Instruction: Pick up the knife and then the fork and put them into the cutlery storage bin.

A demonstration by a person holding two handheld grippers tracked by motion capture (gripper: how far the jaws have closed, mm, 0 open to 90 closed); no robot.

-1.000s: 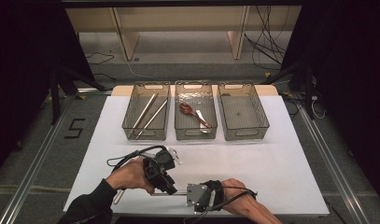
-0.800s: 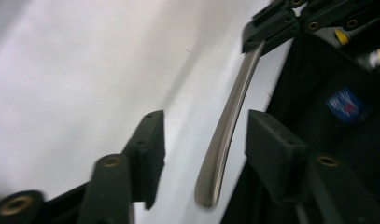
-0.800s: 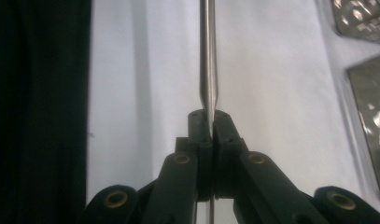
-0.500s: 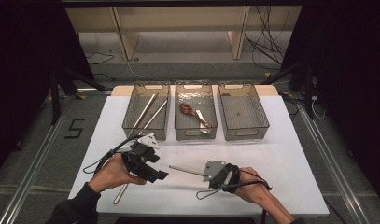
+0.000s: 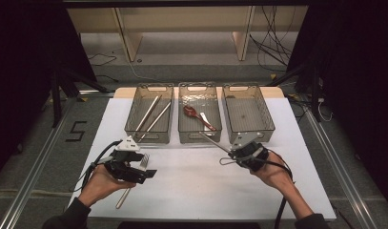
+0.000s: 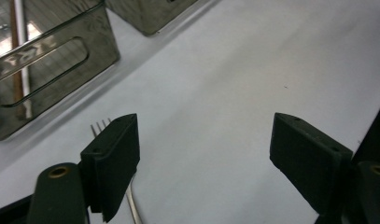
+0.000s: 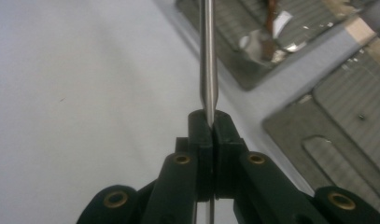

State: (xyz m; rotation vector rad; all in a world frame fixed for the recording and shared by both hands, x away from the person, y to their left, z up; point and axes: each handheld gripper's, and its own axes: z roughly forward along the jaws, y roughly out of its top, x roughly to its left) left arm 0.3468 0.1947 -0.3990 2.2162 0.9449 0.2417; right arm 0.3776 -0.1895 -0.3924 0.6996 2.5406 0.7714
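Note:
A metal fork (image 5: 132,184) lies on the white table cover at the front left, tines toward the bins. My left gripper (image 5: 145,168) hovers over its tines. Its jaws have just been opening and stand wide apart (image 6: 204,135) with nothing between them; the fork's tines (image 6: 100,126) peek out behind the left jaw. My right gripper (image 5: 231,152), in front of the right bin, is shut (image 7: 211,116) on a thin metal rod-like utensil (image 7: 207,56). That utensil (image 5: 213,141) slants up-left toward the middle bin's front wall.
Three clear bins stand in a row at the back. The left bin (image 5: 148,138) holds two long metal sticks (image 5: 151,117), the middle bin (image 5: 199,87) a brown spoon (image 5: 194,114), and the right bin (image 5: 246,114) has a bare floor. White cover stretches between my hands.
Both hands have moved apart from the front centre: the left one leftward with its jaws opening over the fork, the right one rightward and toward the bins with the rod.

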